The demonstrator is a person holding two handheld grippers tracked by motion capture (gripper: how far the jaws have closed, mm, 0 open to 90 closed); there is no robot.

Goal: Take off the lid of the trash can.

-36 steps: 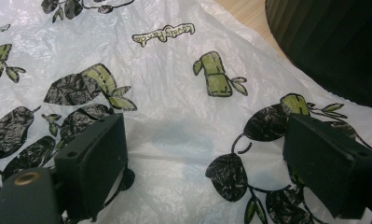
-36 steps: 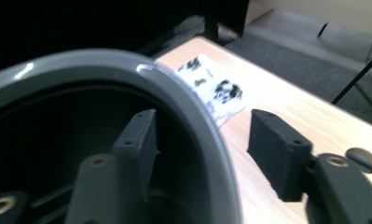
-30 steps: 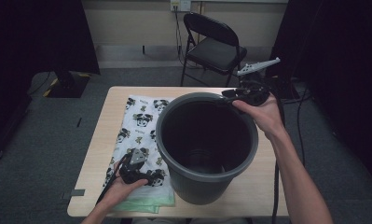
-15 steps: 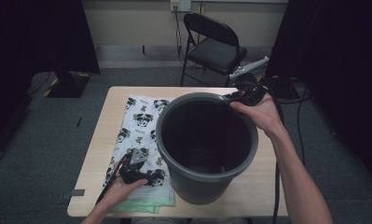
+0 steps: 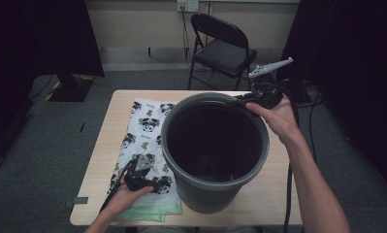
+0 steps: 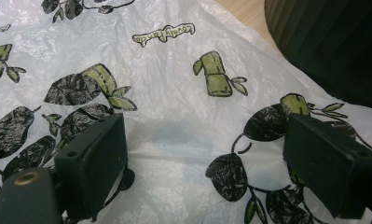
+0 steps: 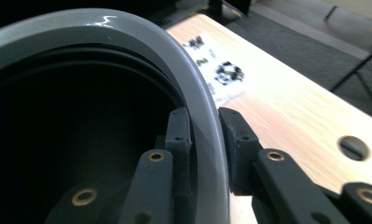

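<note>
The grey bucket [image 5: 215,150] sits upright on the wooden table [image 5: 273,204] in the high view, right beside the panda-print plastic bag [image 5: 140,145], with my right gripper [image 5: 247,101] at its far rim and my left gripper [image 5: 154,183] down on the bag near the front edge. In the left gripper view my jaws are spread wide and hover over the crinkly bag [image 6: 174,93], nothing between them, bucket wall [image 6: 333,42] off in the corner. In the right gripper view my jaws have just been closing and now pinch the bucket's rim [image 7: 193,93], one inside, one outside.
</note>
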